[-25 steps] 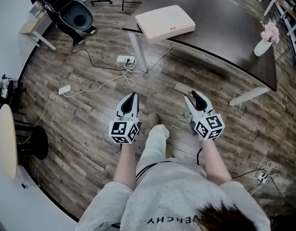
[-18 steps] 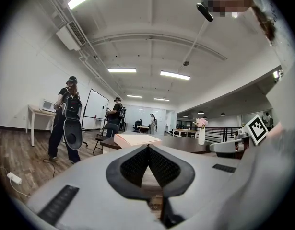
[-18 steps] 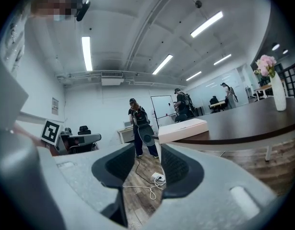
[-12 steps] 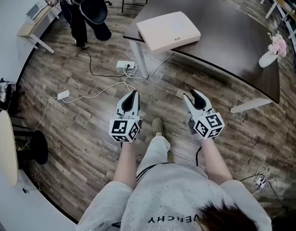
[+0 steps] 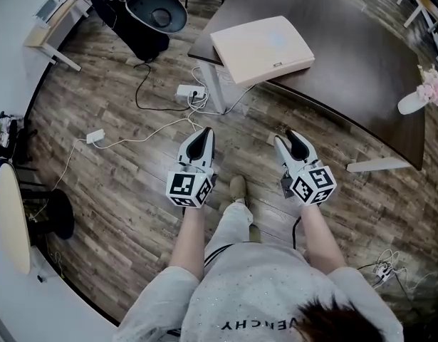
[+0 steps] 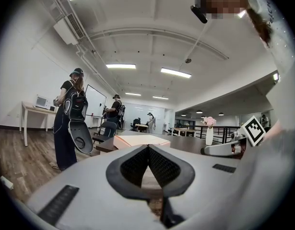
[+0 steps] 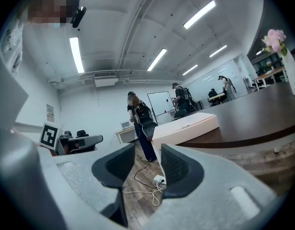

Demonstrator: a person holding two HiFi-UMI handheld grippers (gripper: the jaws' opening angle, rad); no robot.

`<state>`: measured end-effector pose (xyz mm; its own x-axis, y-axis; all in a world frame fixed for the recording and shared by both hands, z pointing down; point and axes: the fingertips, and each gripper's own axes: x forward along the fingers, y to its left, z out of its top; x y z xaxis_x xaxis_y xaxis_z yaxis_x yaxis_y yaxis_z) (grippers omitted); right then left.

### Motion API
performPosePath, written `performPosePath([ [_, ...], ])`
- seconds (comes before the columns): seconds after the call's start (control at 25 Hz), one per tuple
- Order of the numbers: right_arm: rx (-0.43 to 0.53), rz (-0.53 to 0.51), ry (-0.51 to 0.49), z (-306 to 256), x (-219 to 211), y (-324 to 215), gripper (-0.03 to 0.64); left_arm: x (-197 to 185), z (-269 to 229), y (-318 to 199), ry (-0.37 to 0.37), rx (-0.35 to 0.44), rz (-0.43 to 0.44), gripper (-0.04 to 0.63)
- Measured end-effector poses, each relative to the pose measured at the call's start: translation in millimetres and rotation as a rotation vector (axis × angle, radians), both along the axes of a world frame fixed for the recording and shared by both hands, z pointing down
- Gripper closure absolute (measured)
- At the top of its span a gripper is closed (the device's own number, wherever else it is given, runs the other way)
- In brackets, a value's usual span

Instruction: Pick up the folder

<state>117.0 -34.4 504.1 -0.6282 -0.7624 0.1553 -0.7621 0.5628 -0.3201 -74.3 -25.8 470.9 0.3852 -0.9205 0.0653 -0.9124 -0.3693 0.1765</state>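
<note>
The folder (image 5: 261, 48) is a pale, flat rectangle lying on the near corner of a dark table (image 5: 347, 55). It also shows ahead in the left gripper view (image 6: 140, 140) and the right gripper view (image 7: 185, 128). Both grippers are held level over the wooden floor, short of the table. My left gripper (image 5: 202, 140) points towards the table corner; its jaw tips meet with nothing between them (image 6: 147, 147). To its right, my right gripper (image 5: 290, 140) has a clear gap between its jaws and holds nothing (image 7: 147, 164).
A power strip (image 5: 188, 91) with trailing cables lies on the floor by the white table leg (image 5: 217, 91). A person with a backpack (image 5: 144, 13) stands at the back left. A white vase of pink flowers (image 5: 421, 95) stands on the table's right end.
Both grippers have moved forward towards the table, and the folder sits nearer in the head view. The person at the back left has shifted. Neither gripper's jaws have changed.
</note>
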Motion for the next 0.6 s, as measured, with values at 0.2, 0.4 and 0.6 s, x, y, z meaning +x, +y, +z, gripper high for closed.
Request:
performPosePath([
  [0.2,-0.022,0.003,-0.006,6,-11,-32,0.451,-8,7,-35,0.01,-0.003,0.005,0.597],
  [0.4,-0.056,0.027,-0.038,13,-24,-67,0.451,-18,13,-71,0.011,-0.013,0.021,0.597],
  [0.6,-0.099,0.057,-0.075,22,-37,-98,0.444,-24,20,-105,0.01,-0.022,0.048,0.597],
])
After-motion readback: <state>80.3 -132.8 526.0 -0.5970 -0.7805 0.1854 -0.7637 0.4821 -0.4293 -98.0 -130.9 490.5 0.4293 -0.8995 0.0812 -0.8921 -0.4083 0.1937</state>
